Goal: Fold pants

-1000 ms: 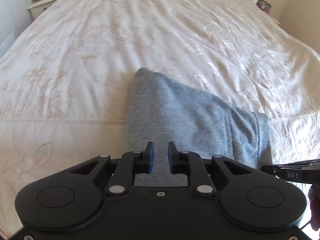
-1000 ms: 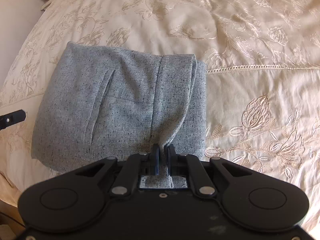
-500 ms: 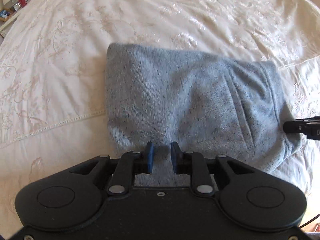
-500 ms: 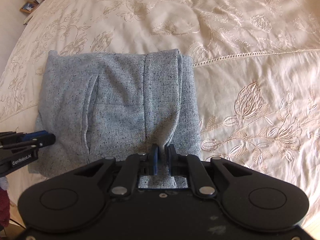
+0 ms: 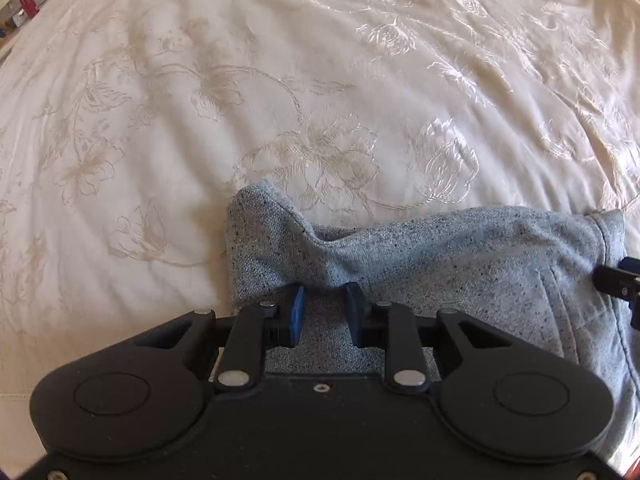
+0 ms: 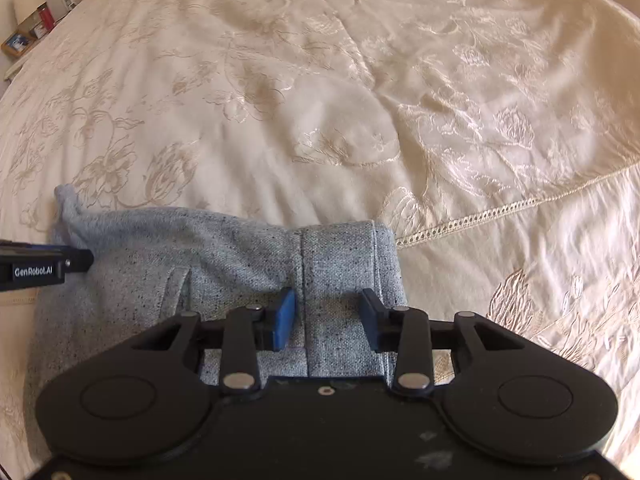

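A cream bedspread (image 5: 280, 80) embroidered with pale flowers fills both views, an openwork lace seam (image 6: 500, 210) crossing it toward three o'clock in the right wrist view. On it lie the folded grey pants (image 5: 460, 256), bunched into a thick speckled bundle low in each frame — at about five o'clock in the left wrist view, seven o'clock in the right. The left gripper (image 5: 323, 308) stands over the bundle's left end, its jaws having just been opening; fabric lies between the blue pads (image 5: 297, 312), which look clear of it. The right gripper (image 6: 325, 314) sits over the stitched band (image 6: 340, 264) at the bundle's right end, jaws likewise just spread wide, cloth lying loose between them. A bedside shelf (image 6: 28, 32) with small items shows at ten o'clock.
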Tool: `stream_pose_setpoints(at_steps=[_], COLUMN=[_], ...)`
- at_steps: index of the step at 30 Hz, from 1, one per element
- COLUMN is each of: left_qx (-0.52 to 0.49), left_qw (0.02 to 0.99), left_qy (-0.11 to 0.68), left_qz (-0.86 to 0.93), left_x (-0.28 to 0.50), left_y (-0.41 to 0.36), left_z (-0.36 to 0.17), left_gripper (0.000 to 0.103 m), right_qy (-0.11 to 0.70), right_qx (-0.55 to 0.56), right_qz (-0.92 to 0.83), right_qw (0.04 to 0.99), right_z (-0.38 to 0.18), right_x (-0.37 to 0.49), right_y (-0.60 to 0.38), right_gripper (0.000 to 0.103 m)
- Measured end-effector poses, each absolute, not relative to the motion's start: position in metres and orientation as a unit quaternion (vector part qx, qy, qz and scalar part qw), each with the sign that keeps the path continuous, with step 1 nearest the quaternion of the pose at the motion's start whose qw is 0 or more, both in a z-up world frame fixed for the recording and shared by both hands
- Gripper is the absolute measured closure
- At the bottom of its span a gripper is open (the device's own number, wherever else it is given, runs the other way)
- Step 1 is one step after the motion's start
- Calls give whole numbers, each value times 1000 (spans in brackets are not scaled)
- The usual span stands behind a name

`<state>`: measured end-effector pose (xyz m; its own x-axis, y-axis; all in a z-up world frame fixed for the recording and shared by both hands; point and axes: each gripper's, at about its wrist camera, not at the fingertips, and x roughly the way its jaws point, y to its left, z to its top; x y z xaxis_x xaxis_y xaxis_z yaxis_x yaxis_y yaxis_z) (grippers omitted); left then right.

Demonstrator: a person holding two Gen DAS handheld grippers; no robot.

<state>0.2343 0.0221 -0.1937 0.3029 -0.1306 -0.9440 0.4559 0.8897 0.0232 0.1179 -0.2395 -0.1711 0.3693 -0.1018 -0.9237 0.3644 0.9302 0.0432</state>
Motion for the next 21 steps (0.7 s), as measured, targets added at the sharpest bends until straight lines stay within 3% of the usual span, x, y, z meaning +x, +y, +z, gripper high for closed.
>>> stream_pose_setpoints(at_steps=[6,9,11,15,21], left_qx=[115,99,96,87,84], left_qw=[810,818,817,813,813], left_qy=[535,528,533,538,546], left_qz=[-210,-204,-198,-204,-185], left_x=[196,176,166,153,162], left_y=[55,76,88,101,98], left_z=[-172,-171,-175,-179,-192], left_gripper=[66,57,46,44,26], right_qy=[524,536,530,531,552], right_qx=[144,151,157,171,191], right_qz=[-119,-110,-101,-79,-37], right_qw=[831,823,828,826,811], right_z=[-166,-169,-172,-181,-191], right_x=[83,64,52,47,62], right_y=[-249,-254,-257,-268,-284], right_gripper=[52,46,42,36,31])
